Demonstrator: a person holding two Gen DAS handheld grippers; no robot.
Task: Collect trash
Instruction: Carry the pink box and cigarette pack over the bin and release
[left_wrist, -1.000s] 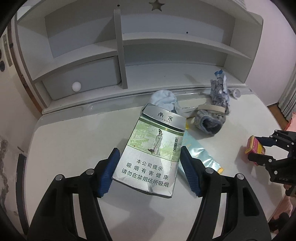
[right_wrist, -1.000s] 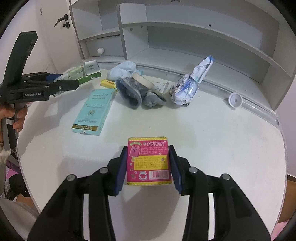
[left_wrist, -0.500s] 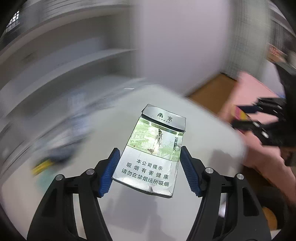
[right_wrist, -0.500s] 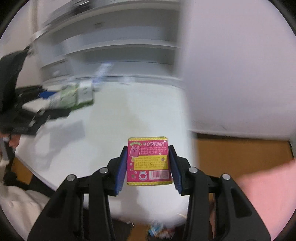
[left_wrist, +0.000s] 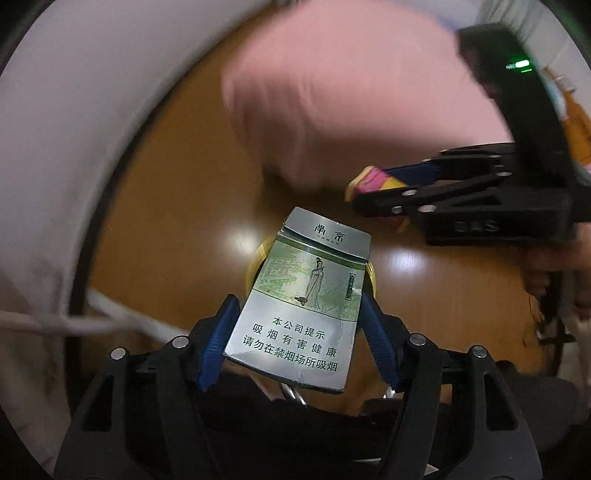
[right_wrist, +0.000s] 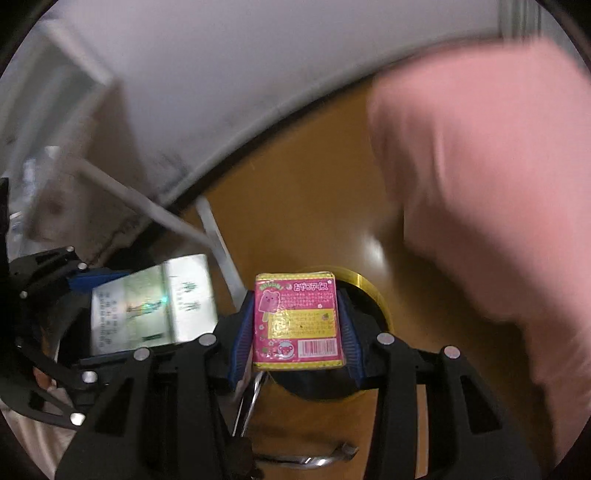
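Note:
My left gripper (left_wrist: 299, 332) is shut on a silver and green cigarette pack (left_wrist: 306, 310) and holds it over the wooden floor. Behind the pack a yellow-rimmed round bin (left_wrist: 255, 258) shows partly. My right gripper (right_wrist: 297, 325) is shut on a pink and yellow snack box (right_wrist: 297, 321), held just above the dark mouth of the yellow-rimmed bin (right_wrist: 376, 295). The right gripper with its box (left_wrist: 373, 182) also shows in the left wrist view, and the left gripper with the pack (right_wrist: 155, 306) in the right wrist view.
A pink blurred mass (left_wrist: 351, 92) (right_wrist: 480, 184) fills the upper right of both views. The white desk edge (left_wrist: 55, 129) curves along the left. Metal chair parts (right_wrist: 306, 458) lie low in the right wrist view. The wooden floor (left_wrist: 177, 206) lies below.
Both grippers have swung away from the desktop and down toward the floor, each still holding its item. The bin has come into view below them.

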